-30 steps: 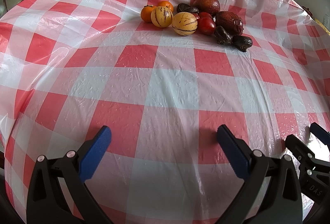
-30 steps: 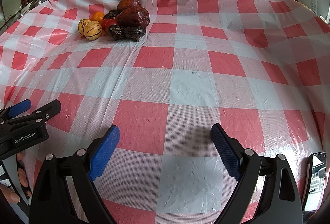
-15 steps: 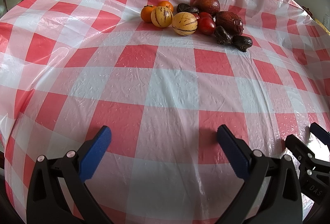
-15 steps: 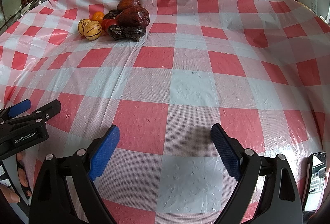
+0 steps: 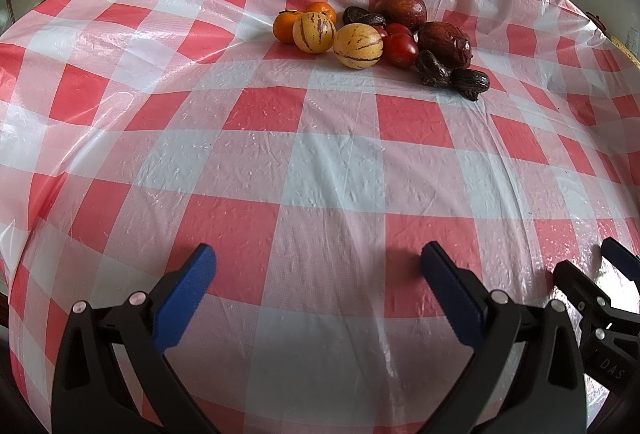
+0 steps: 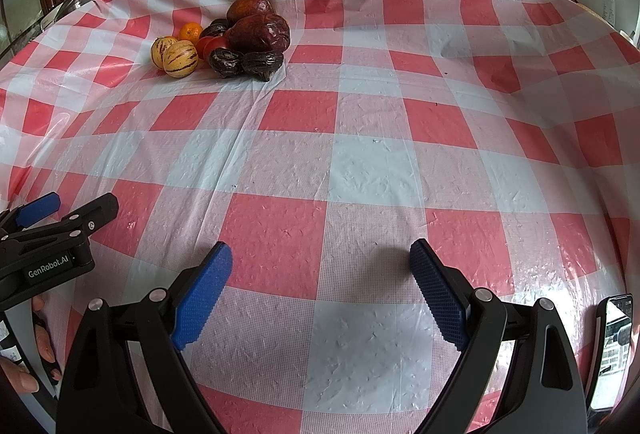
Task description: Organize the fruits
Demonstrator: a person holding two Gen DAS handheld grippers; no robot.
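Fruits (image 5: 372, 34) are heaped together at the far side of the table, well apart from both grippers. The left gripper (image 5: 318, 276) is held wide open over the checked cloth (image 5: 320, 174) with nothing between its blue pads (image 5: 188, 292). The right gripper (image 6: 320, 274) is likewise spread wide and empty, just beside the left one. Further out, the heap is seen to be made up of two oranges (image 5: 286, 26), two striped yellow melons (image 5: 358, 45), red tomatoes (image 5: 401, 49), two large dark red fruits (image 5: 448, 42) and several small wrinkled black ones (image 5: 432, 70), all touching or nearly so. A phone (image 6: 614, 348) is seen at the right edge, and fingers (image 6: 42, 338) at the left.
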